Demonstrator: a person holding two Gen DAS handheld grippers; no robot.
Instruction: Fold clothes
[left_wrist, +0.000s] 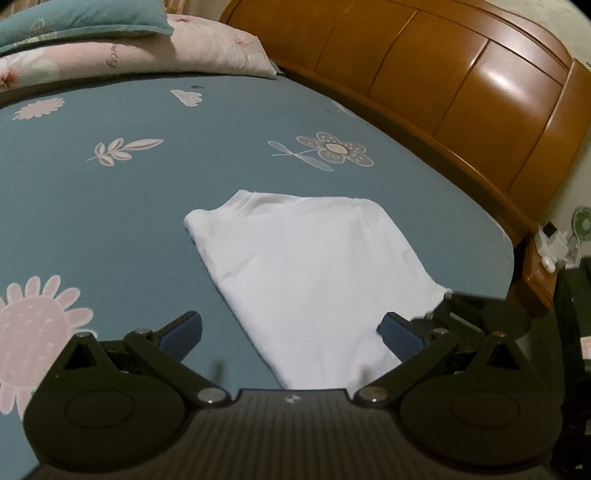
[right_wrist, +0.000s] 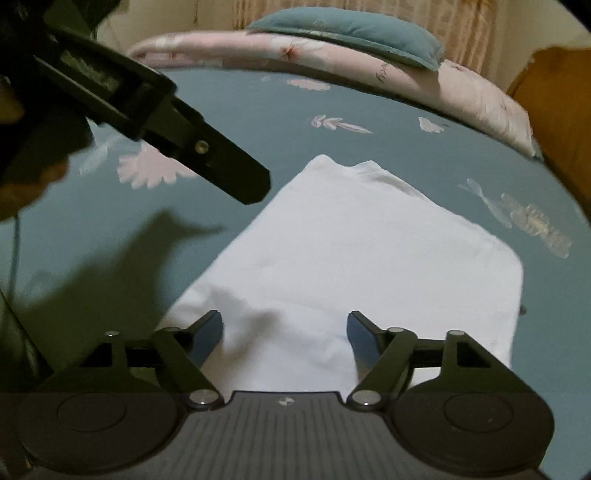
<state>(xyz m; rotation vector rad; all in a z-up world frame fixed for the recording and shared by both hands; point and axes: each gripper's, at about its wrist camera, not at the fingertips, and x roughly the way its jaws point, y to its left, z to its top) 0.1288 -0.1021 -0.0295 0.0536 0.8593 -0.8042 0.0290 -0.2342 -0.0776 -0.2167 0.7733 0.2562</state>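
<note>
A white garment (left_wrist: 314, 277), folded into a rough rectangle, lies flat on the blue flowered bedsheet (left_wrist: 110, 221). In the left wrist view my left gripper (left_wrist: 290, 332) stands wide open over its near corner. The right finger (left_wrist: 399, 332) is above the cloth and the left one above bare sheet. In the right wrist view the same garment (right_wrist: 369, 251) spreads ahead with its collar end far away. My right gripper (right_wrist: 284, 332) is open just above the near edge, with cloth showing between and under its fingers. The left gripper (right_wrist: 251, 184) hangs in from the upper left, above the sheet beside the garment.
A pink quilt (left_wrist: 147, 55) with a teal pillow (left_wrist: 74, 18) on it is stacked at the far side of the bed. The wooden headboard (left_wrist: 461, 92) runs along the right. Past the bed's corner stands a nightstand with small white items (left_wrist: 550, 243).
</note>
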